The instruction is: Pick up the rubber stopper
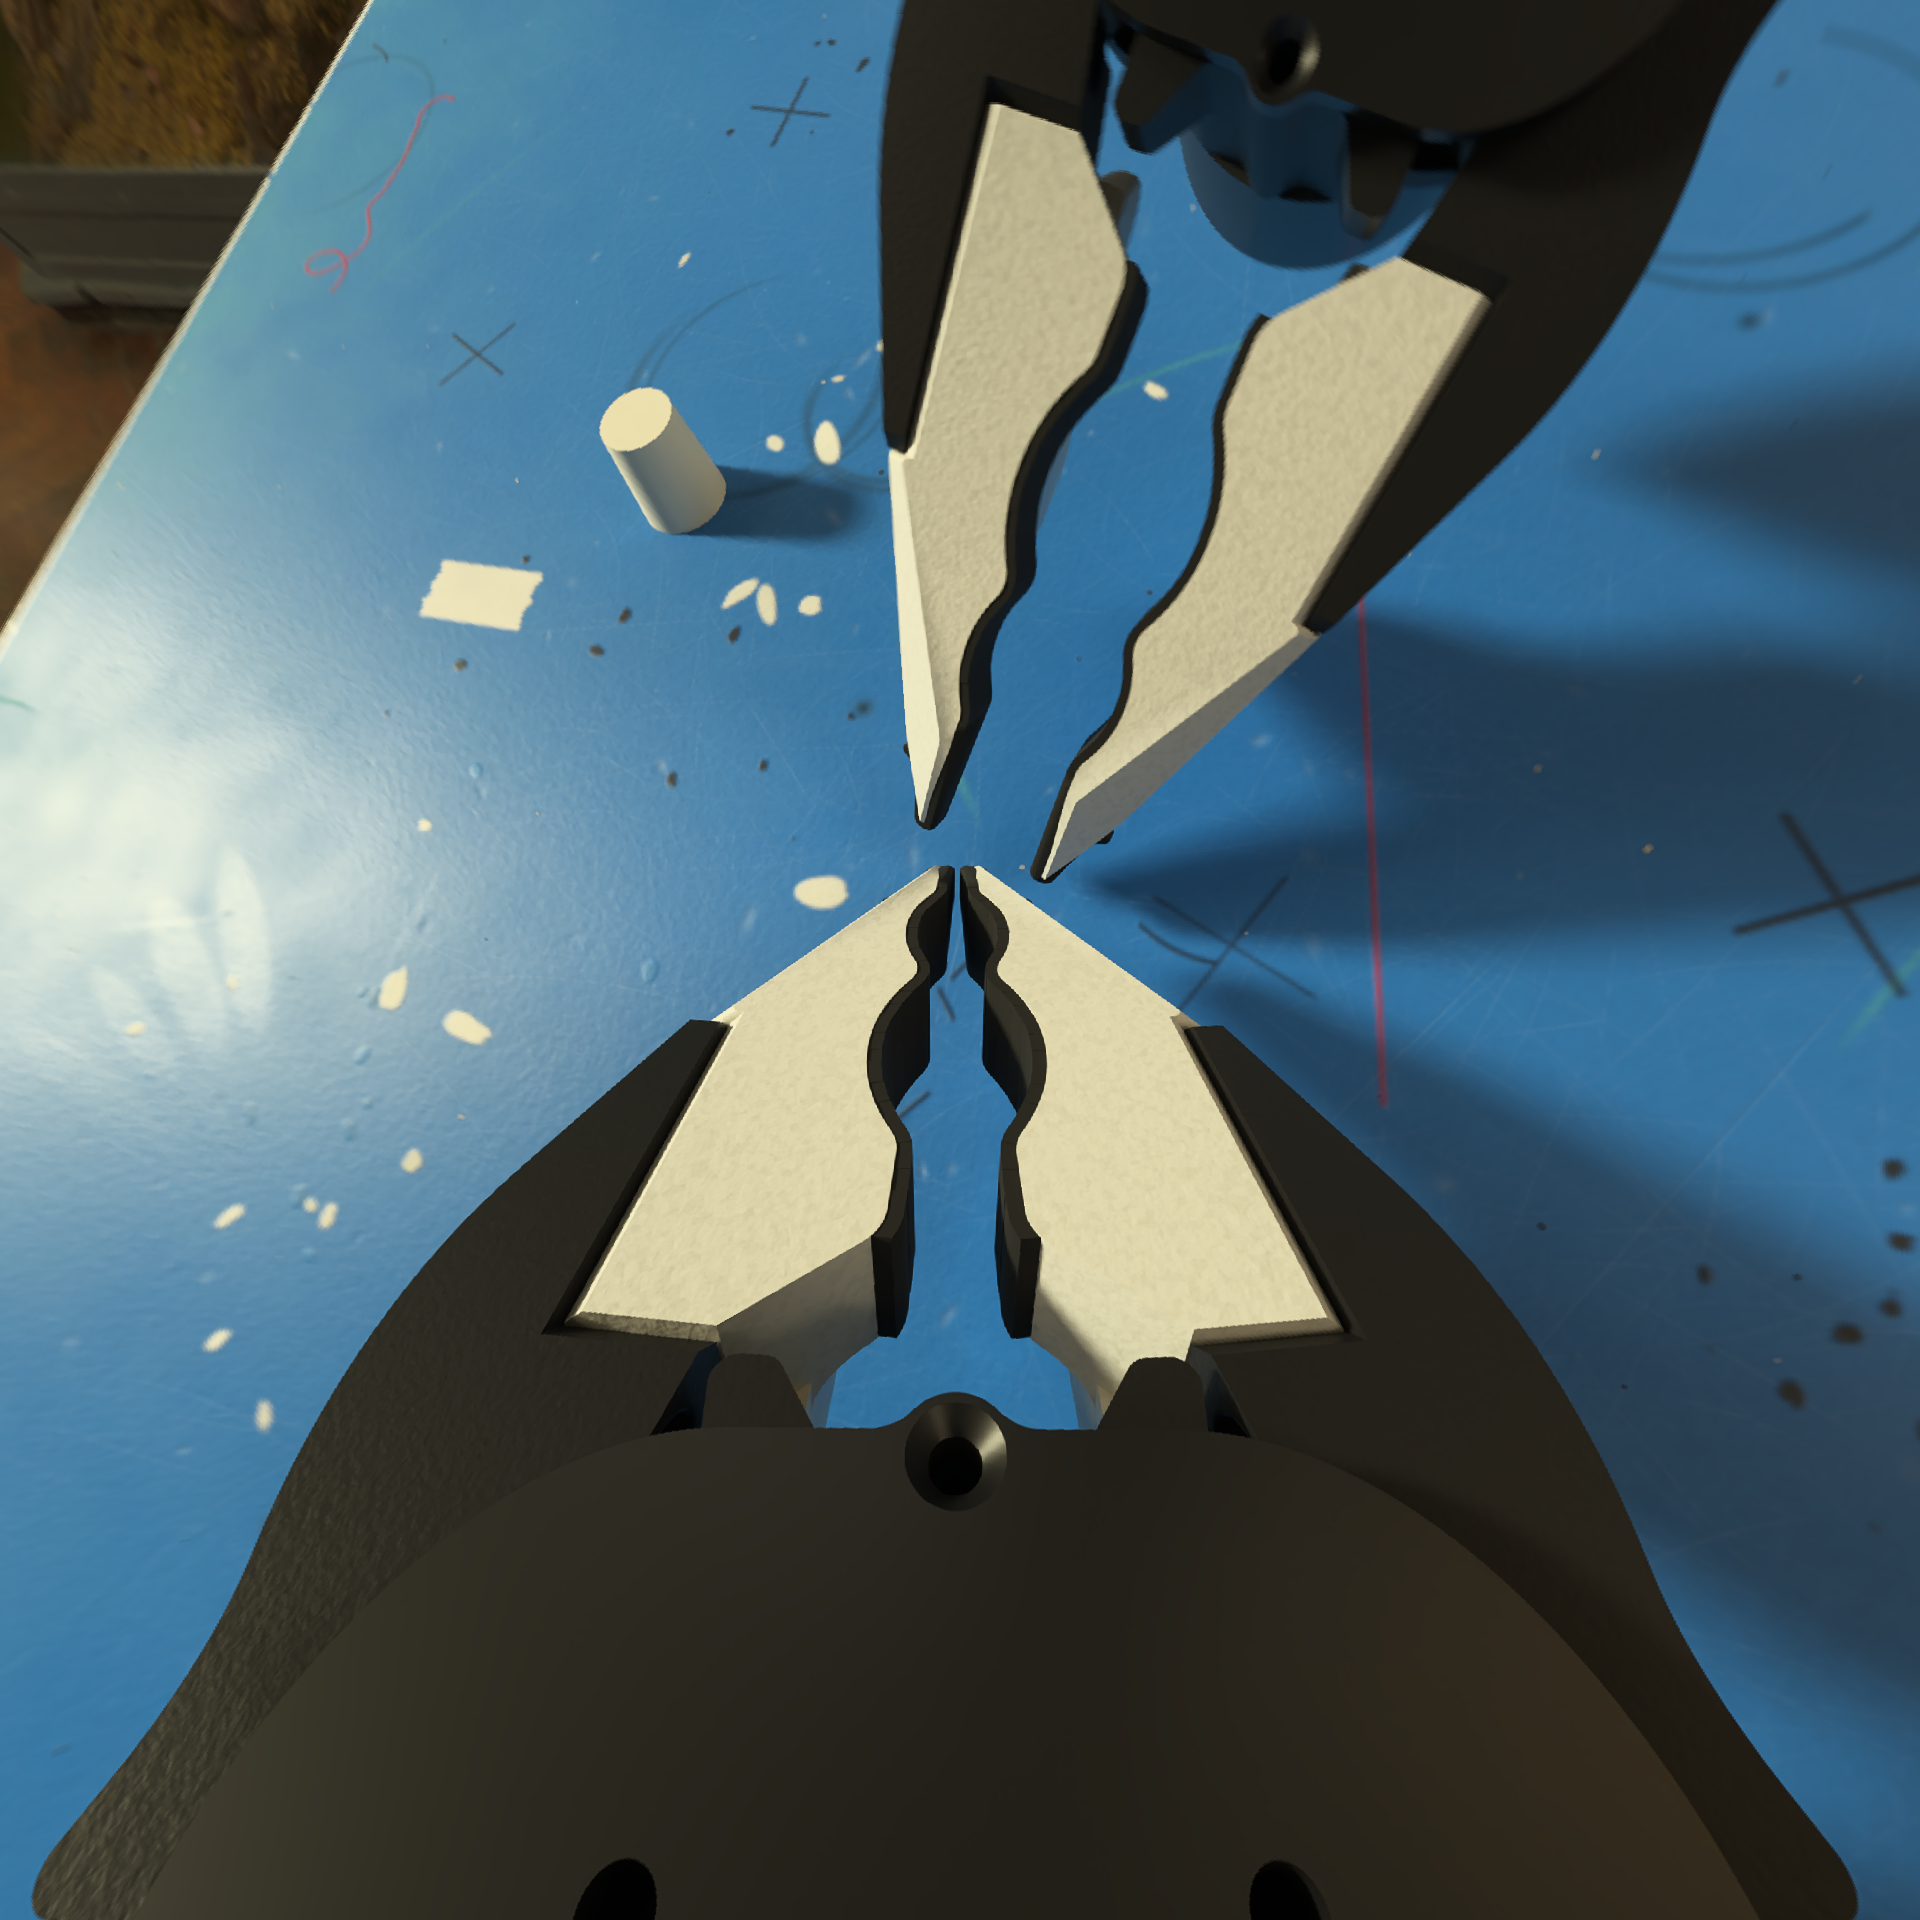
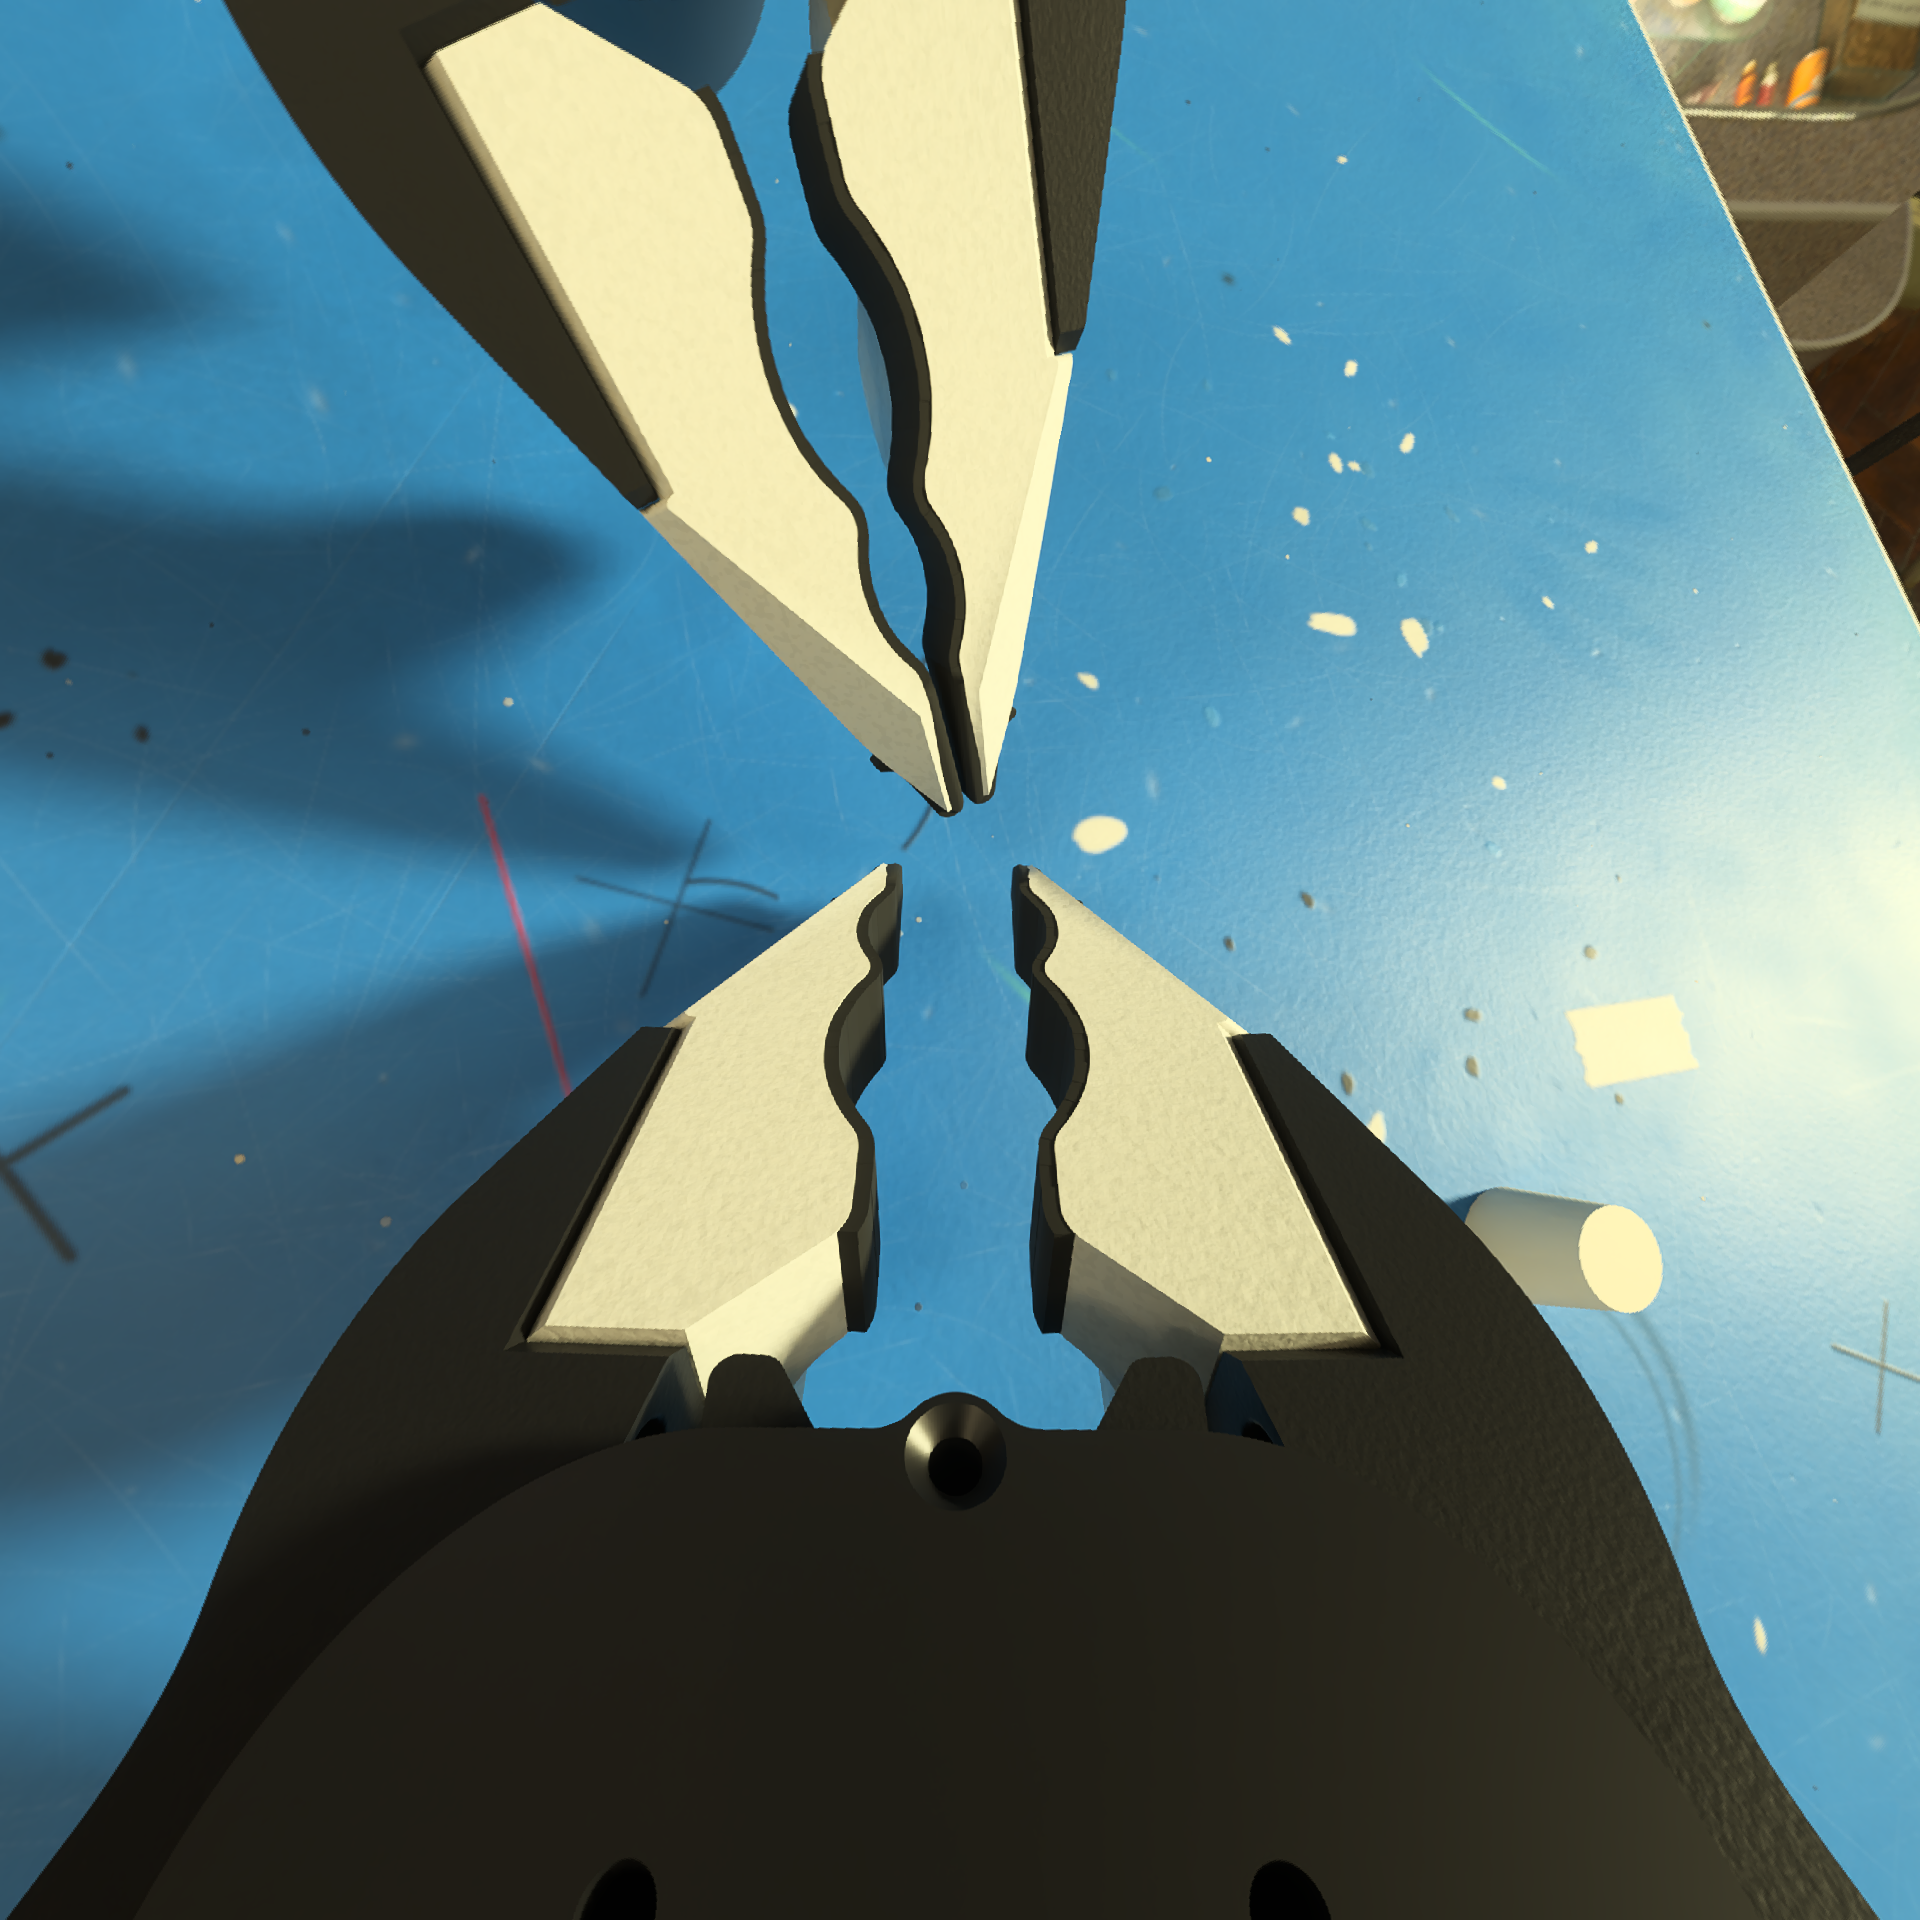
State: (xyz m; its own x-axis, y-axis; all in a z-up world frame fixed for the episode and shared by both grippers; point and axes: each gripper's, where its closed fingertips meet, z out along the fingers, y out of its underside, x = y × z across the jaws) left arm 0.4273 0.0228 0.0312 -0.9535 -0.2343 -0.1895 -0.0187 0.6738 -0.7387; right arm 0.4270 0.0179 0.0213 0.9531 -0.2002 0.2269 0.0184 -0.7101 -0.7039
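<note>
The blue worktop [image 1: 312, 831], paint-flecked and scratched, fills both views. The left tool [image 1: 957, 873] sits at lower centre of its own view, clenched on nothing, tips almost touching. The right tool [image 2: 957, 871] sits at lower centre of its view, released, with a plain gap between its tips; it too is empty. The two tools point tip to tip, near each other.

The stopper [image 1: 661, 459] lies tipped on the worktop, upper left in the left view, well apart from both tools. It looks like a light, short, pale cylinder, probably slightly yielding and grippy, apt to roll. Best taken across its curved sides, mid-length. In the right view it shows at right [image 2: 1569, 1252], its inner end hidden behind the tool body.
</note>
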